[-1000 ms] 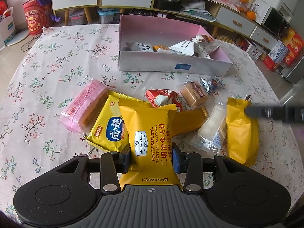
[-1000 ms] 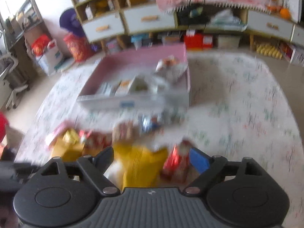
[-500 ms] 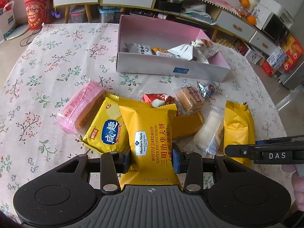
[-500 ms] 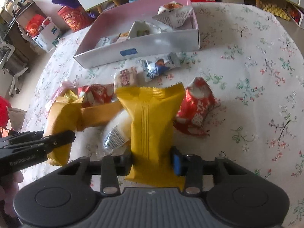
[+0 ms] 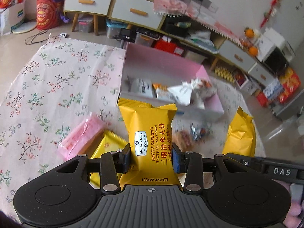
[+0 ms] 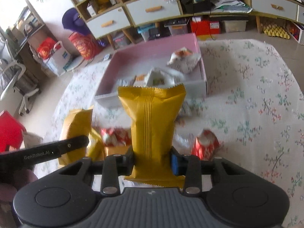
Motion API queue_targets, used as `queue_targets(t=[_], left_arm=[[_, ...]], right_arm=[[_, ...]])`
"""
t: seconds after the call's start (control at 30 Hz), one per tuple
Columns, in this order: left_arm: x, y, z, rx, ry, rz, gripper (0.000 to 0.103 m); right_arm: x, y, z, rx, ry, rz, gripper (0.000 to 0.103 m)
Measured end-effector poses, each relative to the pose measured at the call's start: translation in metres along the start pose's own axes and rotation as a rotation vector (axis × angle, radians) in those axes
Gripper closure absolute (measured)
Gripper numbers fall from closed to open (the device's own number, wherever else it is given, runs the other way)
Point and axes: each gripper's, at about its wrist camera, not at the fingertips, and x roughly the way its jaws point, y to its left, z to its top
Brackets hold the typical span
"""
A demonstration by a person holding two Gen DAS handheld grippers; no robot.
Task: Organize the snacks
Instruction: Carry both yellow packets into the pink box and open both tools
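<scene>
My left gripper [image 5: 152,157] is shut on a yellow waffle sandwich packet [image 5: 150,131], held upright above the table in front of the pink box [image 5: 161,70]. My right gripper [image 6: 153,161] is shut on a second yellow packet [image 6: 152,117], seam side facing the camera, also lifted clear of the table. The pink box [image 6: 157,51] holds several white and orange snack packets. In the right wrist view the left gripper's arm and its packet [image 6: 77,125] show at the left. The right gripper's packet [image 5: 241,134] shows at the right of the left wrist view.
On the floral tablecloth [image 5: 57,87] lie a pink packet [image 5: 81,136], a yellow cracker packet [image 5: 108,146], a red packet [image 6: 206,144] and small wrapped snacks before the box. Cabinets, bags and boxes stand on the floor beyond the table.
The right gripper closed on its yellow packet and raised it. The left gripper lifted its waffle packet off the pile, up and toward the pink box.
</scene>
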Motion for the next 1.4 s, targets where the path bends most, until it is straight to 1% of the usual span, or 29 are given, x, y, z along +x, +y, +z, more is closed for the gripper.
queue_targets(t=[0.07,0.17,0.23,0.3,0.4,0.47,0.57,0.63,0.7,0.73,0.87,0.97,1.07,1.3,1.4], left_arm=[[0.000,-0.001,0.008,-0.016,-0.016,-0.011,0.065],[0.005,-0.007,0.023,-0.004,-0.043,-0.003,0.065],[0.012,-0.009,0.033,-0.001,-0.044,0.003,0.065],[0.022,-0.007,0.044,-0.017,-0.032,-0.001,0.065],[0.039,0.001,0.064,-0.064,-0.023,-0.010,0.065],[0.052,0.010,0.079,-0.127,-0.024,-0.027,0.065],[0.068,0.019,0.092,-0.191,-0.030,-0.091,0.065],[0.078,0.022,0.095,-0.187,-0.051,-0.120,0.065],[0.089,0.023,0.101,-0.186,-0.054,-0.113,0.065],[0.094,0.023,0.106,-0.180,-0.068,-0.125,0.065],[0.112,0.017,0.115,-0.123,-0.101,-0.147,0.065],[0.125,0.011,0.119,-0.063,-0.121,-0.123,0.065],[0.136,0.009,0.121,-0.035,-0.139,-0.109,0.065],[0.148,0.017,0.123,-0.029,-0.167,-0.081,0.065],[0.151,0.022,0.123,-0.033,-0.168,-0.080,0.064]], right_arm=[[0.003,0.001,0.008,0.020,-0.010,0.009,0.080],[0.010,0.002,0.019,0.072,-0.011,0.043,0.080],[0.016,0.003,0.026,0.102,-0.006,0.054,0.080],[0.021,0.005,0.034,0.112,-0.009,0.042,0.080],[0.027,0.005,0.053,0.126,-0.026,0.018,0.080],[0.031,0.003,0.068,0.132,-0.046,0.009,0.080],[0.037,0.000,0.092,0.153,-0.084,-0.004,0.080],[0.041,-0.004,0.104,0.168,-0.110,-0.006,0.080],[0.048,-0.008,0.116,0.179,-0.135,-0.015,0.080],[0.051,-0.010,0.120,0.185,-0.145,-0.020,0.080],[0.070,-0.018,0.135,0.220,-0.165,-0.025,0.080],[0.087,-0.019,0.142,0.236,-0.160,-0.029,0.080],[0.103,-0.019,0.145,0.247,-0.144,-0.033,0.080],[0.129,-0.017,0.147,0.241,-0.112,-0.043,0.079],[0.133,-0.018,0.146,0.245,-0.102,-0.043,0.077]])
